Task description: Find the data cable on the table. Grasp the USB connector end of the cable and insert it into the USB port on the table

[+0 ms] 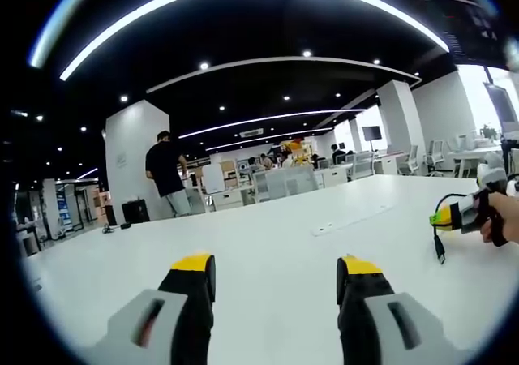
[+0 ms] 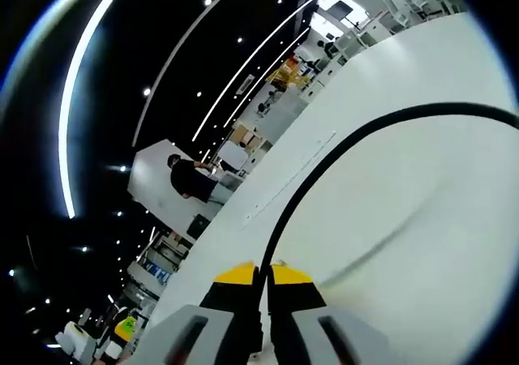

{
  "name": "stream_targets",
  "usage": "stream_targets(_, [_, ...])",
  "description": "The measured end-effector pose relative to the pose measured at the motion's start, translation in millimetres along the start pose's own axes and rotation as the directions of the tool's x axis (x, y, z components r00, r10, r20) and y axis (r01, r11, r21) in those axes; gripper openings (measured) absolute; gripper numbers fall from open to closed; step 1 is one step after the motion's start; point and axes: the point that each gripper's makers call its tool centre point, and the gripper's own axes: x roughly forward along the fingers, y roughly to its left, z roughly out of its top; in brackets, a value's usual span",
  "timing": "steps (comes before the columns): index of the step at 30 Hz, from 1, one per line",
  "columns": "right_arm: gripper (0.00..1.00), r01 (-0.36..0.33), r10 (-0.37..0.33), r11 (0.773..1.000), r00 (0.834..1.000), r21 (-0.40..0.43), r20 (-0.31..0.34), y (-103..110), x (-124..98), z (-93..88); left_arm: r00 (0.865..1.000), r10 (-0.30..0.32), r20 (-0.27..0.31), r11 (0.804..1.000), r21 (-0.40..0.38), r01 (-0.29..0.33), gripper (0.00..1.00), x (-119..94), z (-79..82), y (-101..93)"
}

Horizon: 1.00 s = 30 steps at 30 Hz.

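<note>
Right gripper view | tool (image 2: 262, 288) pinches thin, arcing black cable (image 2: 438, 107)

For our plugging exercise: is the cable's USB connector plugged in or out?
Out. In the left gripper view the USB connector hangs free below the right gripper, whose jaws are shut on the cable.

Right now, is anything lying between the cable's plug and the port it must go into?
Nothing visible does. In the left gripper view the plug dangles on its cable from the right gripper, and only bare table lies between it and the flush strip that looks like the port.
</note>
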Motion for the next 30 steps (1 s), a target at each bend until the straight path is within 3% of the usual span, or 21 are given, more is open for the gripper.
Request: stream_targets(30, [0.05, -0.012, 0.013, 0.999, 1.0, -0.049, 0.029, 4.8, -1.9, 8.9, 1.0, -0.02, -0.002, 1.0, -0.001, 0.02, 0.6, 1.9, -10.3, 0.4])
